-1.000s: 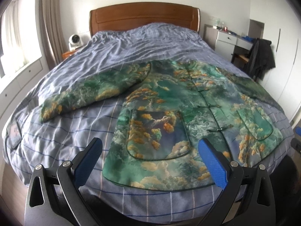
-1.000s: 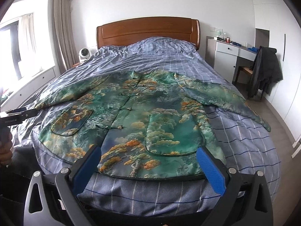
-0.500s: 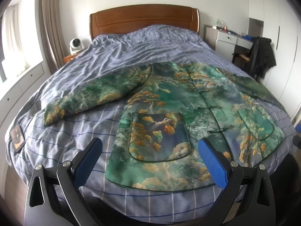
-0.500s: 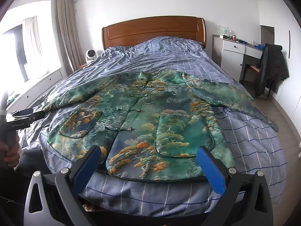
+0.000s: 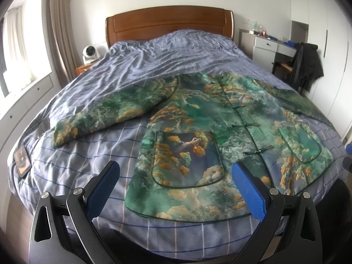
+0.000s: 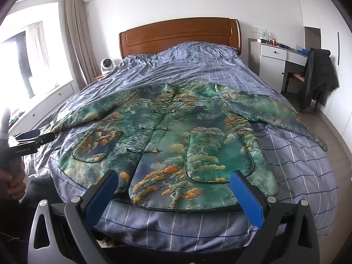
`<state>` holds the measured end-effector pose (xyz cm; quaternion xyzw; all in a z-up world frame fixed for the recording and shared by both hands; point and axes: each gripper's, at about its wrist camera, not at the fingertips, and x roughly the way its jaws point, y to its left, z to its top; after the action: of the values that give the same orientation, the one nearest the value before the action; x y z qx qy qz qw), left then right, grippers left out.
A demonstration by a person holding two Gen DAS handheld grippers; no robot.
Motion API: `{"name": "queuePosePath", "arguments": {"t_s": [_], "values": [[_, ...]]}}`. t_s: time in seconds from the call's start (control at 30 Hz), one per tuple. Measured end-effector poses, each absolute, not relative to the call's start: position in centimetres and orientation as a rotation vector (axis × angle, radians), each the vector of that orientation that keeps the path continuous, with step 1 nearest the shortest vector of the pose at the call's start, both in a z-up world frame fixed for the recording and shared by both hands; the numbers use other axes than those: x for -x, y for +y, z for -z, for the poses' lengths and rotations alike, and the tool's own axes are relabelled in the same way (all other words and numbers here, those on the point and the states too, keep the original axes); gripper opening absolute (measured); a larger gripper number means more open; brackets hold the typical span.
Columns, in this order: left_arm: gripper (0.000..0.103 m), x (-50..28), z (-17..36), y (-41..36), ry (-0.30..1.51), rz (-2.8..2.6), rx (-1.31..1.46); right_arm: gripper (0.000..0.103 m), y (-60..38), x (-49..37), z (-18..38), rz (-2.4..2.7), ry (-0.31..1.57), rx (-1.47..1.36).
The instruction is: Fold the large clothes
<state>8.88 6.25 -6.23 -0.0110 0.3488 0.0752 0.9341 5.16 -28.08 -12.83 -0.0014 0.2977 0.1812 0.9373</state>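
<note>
Jacket (image 5: 220, 132) lies flat on the bed (image 5: 154, 52), front up, sleeves spread. Left claw (image 5: 176, 189) and right claw (image 6: 173, 195) both spread wide, empty, above the hem.

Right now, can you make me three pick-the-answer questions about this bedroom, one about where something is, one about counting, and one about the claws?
1. Where does the green cloud-print padded jacket lie?
A. spread on the blue checked bed cover
B. on the floor
C. on the chair

2. How many patch pockets show on its front?
A. one
B. two
C. four

3. How are the left claw and right claw?
A. both gripping the hem
B. one shut
C. both open, empty

Answers:
1 A, it is spread flat, sleeves out.
2 B, one pocket shows either side of the knot buttons.
3 C, the blue pads stand wide apart with nothing between them.
</note>
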Motion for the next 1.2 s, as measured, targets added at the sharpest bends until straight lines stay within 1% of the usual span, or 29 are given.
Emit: {"name": "queuePosePath", "arguments": {"t_s": [0.4, 0.63, 0.73, 0.87, 1.0, 1.03, 1.1, 1.2], "values": [[0.102, -8.8, 6.2, 6.1, 0.712, -0.160, 0.010, 0.103, -29.6, -5.9, 13.0, -0.297, 0.623, -0.003], [0.102, -8.7, 6.0, 6.0, 0.699, -0.174, -0.017, 0.103, -31.2, -6.7, 12.8, -0.252, 0.623, 0.038], [0.102, -8.7, 6.1, 6.2, 0.703, -0.173, -0.014, 0.103, -33.3, -8.0, 12.7, -0.198, 0.630, 0.070], [0.102, -8.9, 6.3, 5.9, 0.714, -0.178, -0.026, 0.103, -39.3, -10.4, 13.1, -0.069, 0.655, 0.047], [0.102, -9.3, 6.4, 5.3, 0.723, -0.176, -0.038, 0.103, -48.8, -13.8, 13.9, 0.087, 0.683, -0.161], [0.102, -9.4, 6.4, 5.1, 0.725, -0.175, -0.041, 0.103, -51.4, -14.8, 14.3, 0.105, 0.694, -0.254], [0.102, -9.5, 6.4, 4.6, 0.727, -0.171, -0.055, 0.103, -57.1, -16.7, 15.7, 0.107, 0.697, -0.526], [0.102, -9.6, 6.4, 4.0, 0.732, -0.170, -0.080, 0.103, -62.4, -19.1, 18.1, 0.101, 0.689, -0.828]]}}
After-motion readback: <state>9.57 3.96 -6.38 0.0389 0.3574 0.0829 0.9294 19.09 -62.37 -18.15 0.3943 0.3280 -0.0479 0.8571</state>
